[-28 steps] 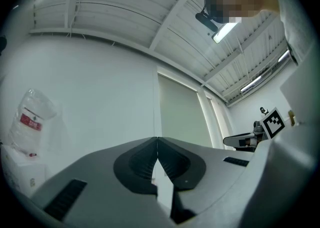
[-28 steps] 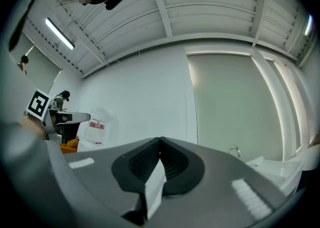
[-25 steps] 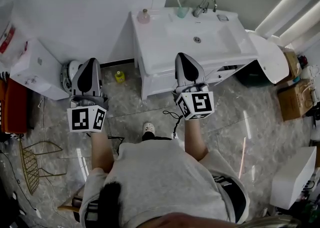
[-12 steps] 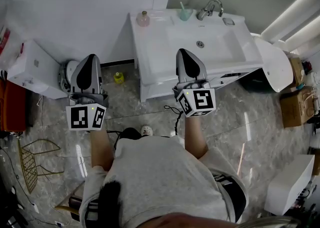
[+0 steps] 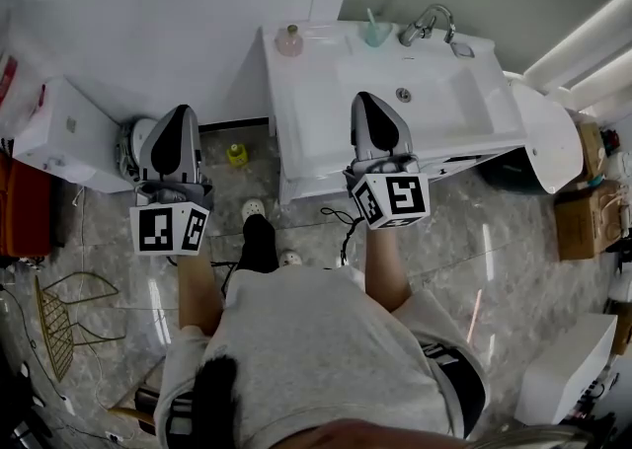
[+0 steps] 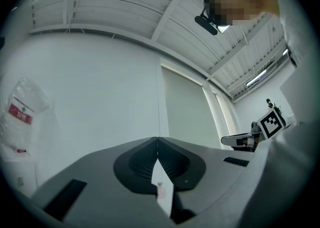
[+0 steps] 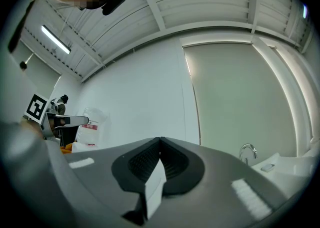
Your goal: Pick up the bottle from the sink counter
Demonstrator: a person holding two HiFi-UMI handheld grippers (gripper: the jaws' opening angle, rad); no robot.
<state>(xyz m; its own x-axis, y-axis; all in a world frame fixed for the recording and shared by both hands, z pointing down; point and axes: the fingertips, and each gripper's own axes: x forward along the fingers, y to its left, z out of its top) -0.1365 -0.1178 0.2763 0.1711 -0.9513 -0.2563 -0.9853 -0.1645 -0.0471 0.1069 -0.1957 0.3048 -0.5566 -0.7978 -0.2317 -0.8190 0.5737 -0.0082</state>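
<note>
A small pink bottle (image 5: 288, 40) stands at the back left corner of the white sink counter (image 5: 306, 102). In the left gripper view the bottle (image 6: 161, 190) shows tiny and far off through the slit under the closed jaws. My left gripper (image 5: 181, 112) is shut and empty, held over the floor left of the cabinet, well short of the bottle. My right gripper (image 5: 363, 99) is shut and empty too, and hovers over the counter's front edge. The left gripper (image 6: 157, 139) and the right gripper (image 7: 160, 139) both show their pads meeting.
A green cup (image 5: 375, 35) and a faucet (image 5: 427, 23) stand behind the basin. On the floor are a yellow object (image 5: 236, 153), a white box (image 5: 64, 131) and a cable (image 5: 341, 225). Cardboard boxes (image 5: 583, 210) sit at the right.
The sink has come nearer and shifted right as the person walks forward; a dark-socked foot has stepped ahead. Both grippers stay shut and level.
</note>
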